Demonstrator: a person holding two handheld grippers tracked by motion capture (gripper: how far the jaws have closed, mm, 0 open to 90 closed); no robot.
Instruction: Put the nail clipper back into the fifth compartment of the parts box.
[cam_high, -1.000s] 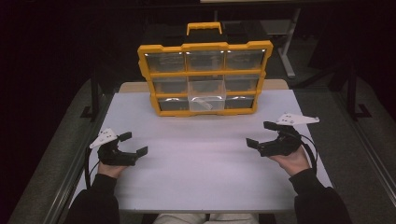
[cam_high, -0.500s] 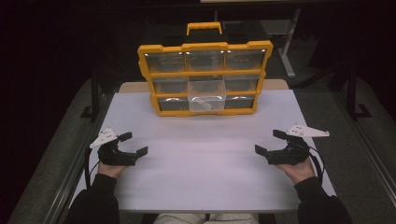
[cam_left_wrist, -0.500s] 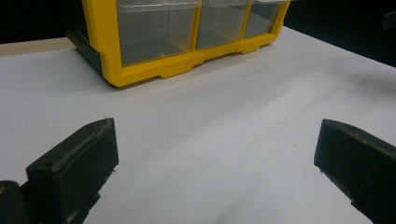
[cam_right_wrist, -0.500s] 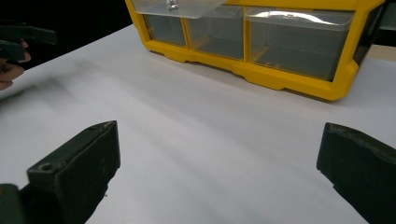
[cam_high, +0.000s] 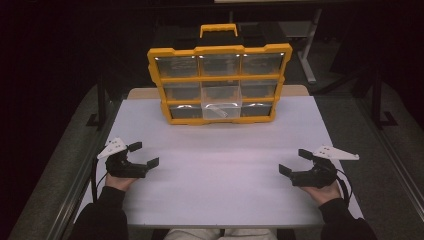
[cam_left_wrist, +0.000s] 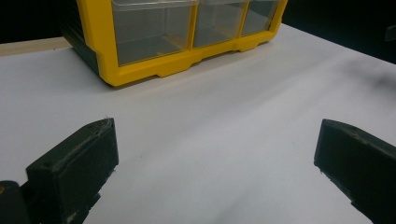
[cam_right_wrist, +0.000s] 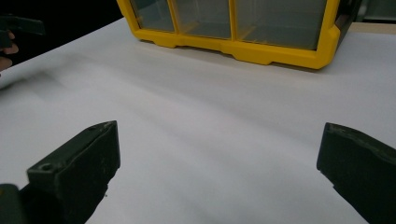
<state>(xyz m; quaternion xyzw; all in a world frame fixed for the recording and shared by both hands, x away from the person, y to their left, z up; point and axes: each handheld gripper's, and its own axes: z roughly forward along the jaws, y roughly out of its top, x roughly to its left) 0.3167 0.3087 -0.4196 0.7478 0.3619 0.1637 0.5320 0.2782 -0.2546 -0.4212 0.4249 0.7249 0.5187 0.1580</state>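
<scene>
Nearest me, both tongs sat low on the white tabletop (cam_high: 220, 175), jaws spread wide, nothing between them: left tongs (cam_high: 142, 155) at 8 o'clock, right tongs (cam_high: 295, 162) at 4. Well apart from both, at 12, stood the yellow organizer (cam_high: 218, 82), upright, w/ one clear drawer (cam_high: 220, 106) in the bottom-middle slot poking out past the frame. Risk as I judged it: a one-sided tug on that drawer could tip or drag the whole light box fwd, esp. w/o the other tongs bracing the frame. A skewed pull could also jam it.
</scene>
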